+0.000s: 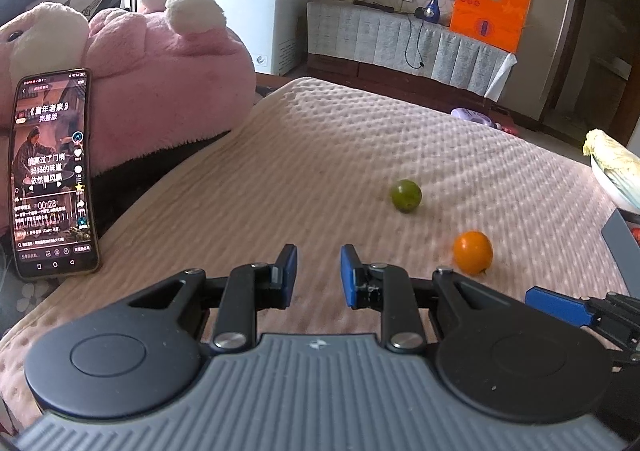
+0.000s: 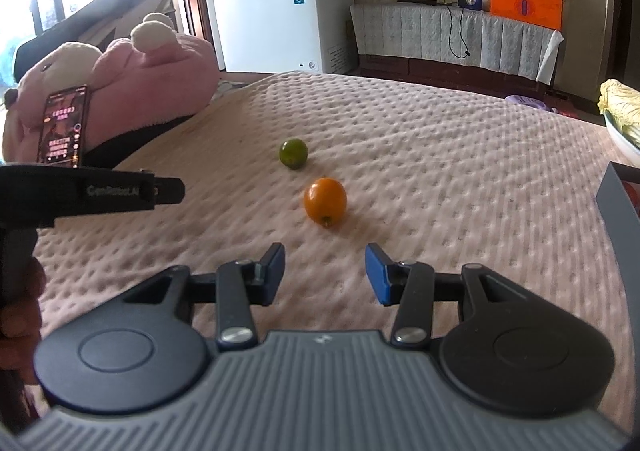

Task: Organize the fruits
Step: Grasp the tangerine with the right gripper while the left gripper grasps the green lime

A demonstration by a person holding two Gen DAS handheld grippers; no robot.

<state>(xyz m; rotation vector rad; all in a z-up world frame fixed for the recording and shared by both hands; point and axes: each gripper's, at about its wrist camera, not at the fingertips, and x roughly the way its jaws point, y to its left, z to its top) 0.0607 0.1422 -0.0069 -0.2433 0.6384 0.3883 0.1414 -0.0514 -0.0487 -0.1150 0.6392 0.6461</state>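
Left wrist view: left gripper (image 1: 319, 275) is hovering low over the bed (image 1: 320, 155), jaws apart, gripping nothing. Two fruits are sitting on the pink textured cover: one green fruit (image 1: 405, 195) ahead and to the right, one orange fruit (image 1: 472, 252) nearer and further right, the two apart. Both are lying outside the jaws. One blue finger of the right gripper (image 1: 558, 306) is poking in at the right edge.

Right wrist view: right gripper (image 2: 325, 274) is also hovering with jaws wide, holding nothing. Orange fruit (image 2: 325, 201) is lying just ahead of the gap, stem end facing the camera; green fruit (image 2: 293, 154) is sitting just beyond it, up-left, not touching.

One phone (image 1: 52, 175) is leaning against one pink plush toy (image 1: 168, 79) at left, screen lit. One bowl with cabbage (image 2: 622, 115) is showing at the right edge; one grey container wall (image 2: 616, 211) is sitting below it, contents mostly cut off.
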